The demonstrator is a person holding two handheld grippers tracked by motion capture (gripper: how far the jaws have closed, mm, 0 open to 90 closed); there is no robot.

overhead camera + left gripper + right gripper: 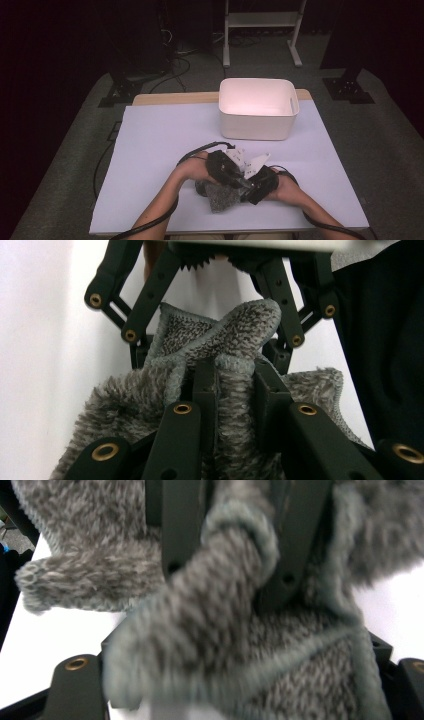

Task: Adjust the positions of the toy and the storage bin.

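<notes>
Both grippers meet low over the near worktop [150,150] with a grey fuzzy towel [220,196] bunched between them. The left gripper [235,385] is clenched on a fold; the right gripper [235,555] pinches another edge. Best to draw them apart evenly, keeping the cloth taut without tugging free.

White bin [258,110] blocks far right; left sheet [150,150] open; grey cloth [220,196] fills near centre.
</notes>
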